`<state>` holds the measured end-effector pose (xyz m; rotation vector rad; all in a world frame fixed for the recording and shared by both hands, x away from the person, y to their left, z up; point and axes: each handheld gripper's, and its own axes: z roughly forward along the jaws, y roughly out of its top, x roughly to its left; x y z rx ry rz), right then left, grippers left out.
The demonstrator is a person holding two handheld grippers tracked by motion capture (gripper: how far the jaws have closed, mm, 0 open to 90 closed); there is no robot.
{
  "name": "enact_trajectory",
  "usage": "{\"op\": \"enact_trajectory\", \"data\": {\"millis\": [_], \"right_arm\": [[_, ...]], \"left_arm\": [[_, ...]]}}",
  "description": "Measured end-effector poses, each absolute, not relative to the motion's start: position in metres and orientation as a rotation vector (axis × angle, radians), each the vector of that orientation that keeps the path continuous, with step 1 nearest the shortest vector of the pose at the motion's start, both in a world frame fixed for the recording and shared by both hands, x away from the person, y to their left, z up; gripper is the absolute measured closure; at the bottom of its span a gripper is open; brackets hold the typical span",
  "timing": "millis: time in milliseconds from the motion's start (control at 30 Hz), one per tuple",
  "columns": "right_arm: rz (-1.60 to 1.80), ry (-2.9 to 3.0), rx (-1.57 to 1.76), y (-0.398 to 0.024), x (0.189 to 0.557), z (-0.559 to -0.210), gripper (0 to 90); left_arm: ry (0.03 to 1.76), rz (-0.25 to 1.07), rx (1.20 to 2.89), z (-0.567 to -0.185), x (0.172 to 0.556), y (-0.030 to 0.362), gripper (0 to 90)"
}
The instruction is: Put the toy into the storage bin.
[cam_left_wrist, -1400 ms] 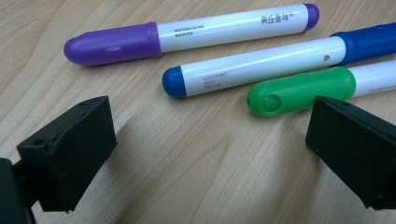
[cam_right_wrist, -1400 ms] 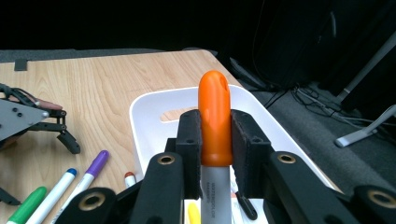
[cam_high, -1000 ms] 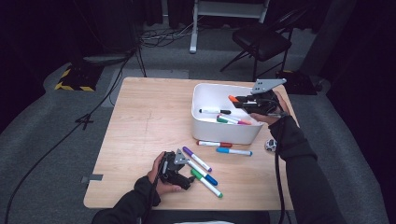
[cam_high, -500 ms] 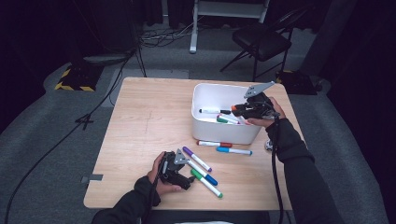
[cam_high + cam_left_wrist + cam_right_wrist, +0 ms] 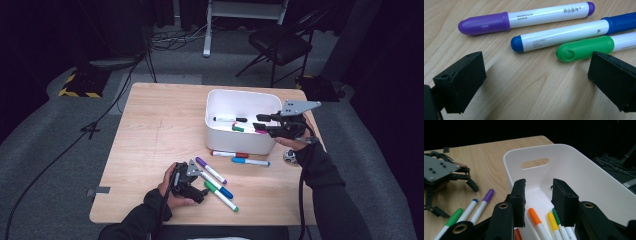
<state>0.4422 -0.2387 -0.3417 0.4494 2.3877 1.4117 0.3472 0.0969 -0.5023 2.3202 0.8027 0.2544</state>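
1. Right tool [image 5: 262,122] over the right side of the bin [image 5: 220,100], drawn back toward the bin's right rim since a second ago; jaws just opening, now parted with nothing between them.
2. Below those jaws, inside the bin: orange marker [image 5: 537,220], yellow marker [image 5: 552,220] and a green one beside it, lying loose on the floor.
3. Left tool [image 5: 192,187] low on the desk [image 5: 150,125], in the same place as before; jaws spread wide, empty.
4. Just ahead of the left tool, flat on the desk: purple marker [image 5: 524,18], blue marker [image 5: 564,35], green marker [image 5: 586,47], all untouched and unmoved.
5. In front of the bin: two more markers [image 5: 240,157] on the desk, unchanged.
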Motion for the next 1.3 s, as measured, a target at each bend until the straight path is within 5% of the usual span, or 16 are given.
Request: {"op": "enact_trajectory", "data": {"millis": [367, 767, 1300], "right_arm": [[1.419, 2.448, 0.367, -0.244, 0.396, -0.395, 58.5], [1.175, 2.609, 0.417, -0.218, 0.412, -0.481, 55.0], [1.153, 2.590, 0.373, -0.195, 0.423, -0.492, 52.8]], "left_arm": [[0.804, 0.259, 2.315, -0.503, 0.347, 0.096, 1.6], [0.806, 0.259, 2.314, -0.503, 0.347, 0.096, 1.6], [0.807, 0.260, 2.314, -0.503, 0.347, 0.096, 1.6]]}}
